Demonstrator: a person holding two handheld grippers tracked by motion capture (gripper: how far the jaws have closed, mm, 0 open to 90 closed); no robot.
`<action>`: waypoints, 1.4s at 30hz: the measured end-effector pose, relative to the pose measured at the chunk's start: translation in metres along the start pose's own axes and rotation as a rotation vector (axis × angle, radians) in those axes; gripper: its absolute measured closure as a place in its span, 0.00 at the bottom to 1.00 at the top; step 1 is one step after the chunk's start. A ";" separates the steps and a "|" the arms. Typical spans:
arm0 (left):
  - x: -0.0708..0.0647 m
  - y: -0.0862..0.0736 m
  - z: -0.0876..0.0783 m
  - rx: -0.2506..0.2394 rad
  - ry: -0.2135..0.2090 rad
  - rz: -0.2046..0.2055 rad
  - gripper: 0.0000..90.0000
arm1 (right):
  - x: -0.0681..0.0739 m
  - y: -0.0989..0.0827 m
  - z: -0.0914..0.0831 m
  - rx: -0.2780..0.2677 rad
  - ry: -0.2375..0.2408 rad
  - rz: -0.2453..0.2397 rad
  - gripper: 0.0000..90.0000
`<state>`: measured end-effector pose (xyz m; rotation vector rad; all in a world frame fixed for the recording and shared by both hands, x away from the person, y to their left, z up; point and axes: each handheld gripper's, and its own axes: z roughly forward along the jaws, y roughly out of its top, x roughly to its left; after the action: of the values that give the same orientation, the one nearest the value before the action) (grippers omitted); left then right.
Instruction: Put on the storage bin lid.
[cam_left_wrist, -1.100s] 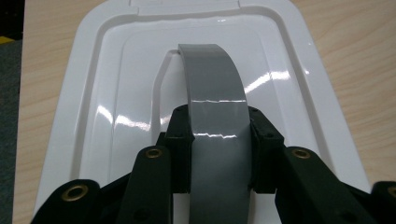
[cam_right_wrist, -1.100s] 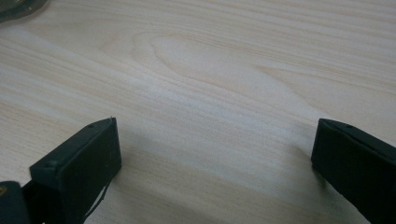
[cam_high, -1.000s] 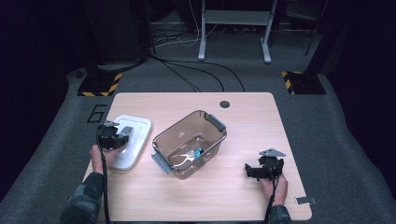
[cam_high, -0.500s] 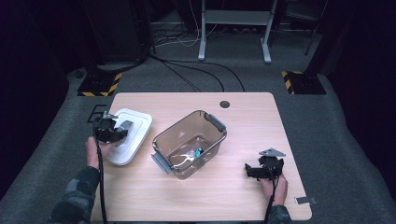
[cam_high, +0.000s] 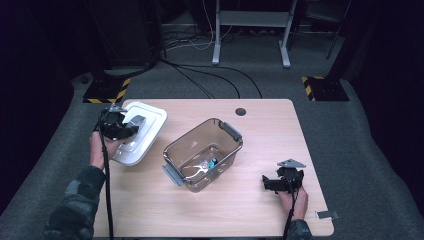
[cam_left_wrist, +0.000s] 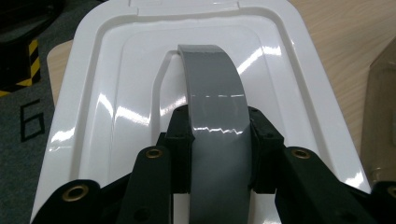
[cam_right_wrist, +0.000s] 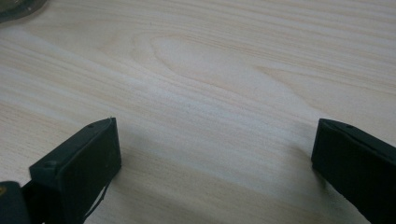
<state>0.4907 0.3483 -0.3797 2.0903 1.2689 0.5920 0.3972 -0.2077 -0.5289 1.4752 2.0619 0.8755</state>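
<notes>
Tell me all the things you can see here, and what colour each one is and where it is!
lid: one, white with a grey handle, left side of the table, one end raised
bin: one, clear smoky brown with grey latches, middle of the table
small things in the bin: a few, silvery and blue, too small to tell apart
table: one, light wood
round cap: one, dark, at the table's far edge
striped plates: two, yellow and black, on the floor behind
left gripper: one, black, shut on the handle
right gripper: one, black, open over bare table, near right
</notes>
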 end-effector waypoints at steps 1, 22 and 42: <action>0.000 0.000 0.000 0.000 0.000 0.000 0.75 | 0.000 0.000 0.000 0.000 0.000 0.000 0.01; -0.020 0.037 -0.014 -0.014 -0.095 0.054 0.75 | 0.000 0.000 0.000 0.001 0.000 0.001 0.01; -0.068 0.076 -0.016 -0.029 -0.223 0.124 0.75 | 0.000 0.000 0.000 0.001 0.004 -0.001 0.01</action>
<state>0.4974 0.2651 -0.3194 2.1537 1.0059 0.4131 0.3977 -0.2075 -0.5288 1.4737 2.0667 0.8774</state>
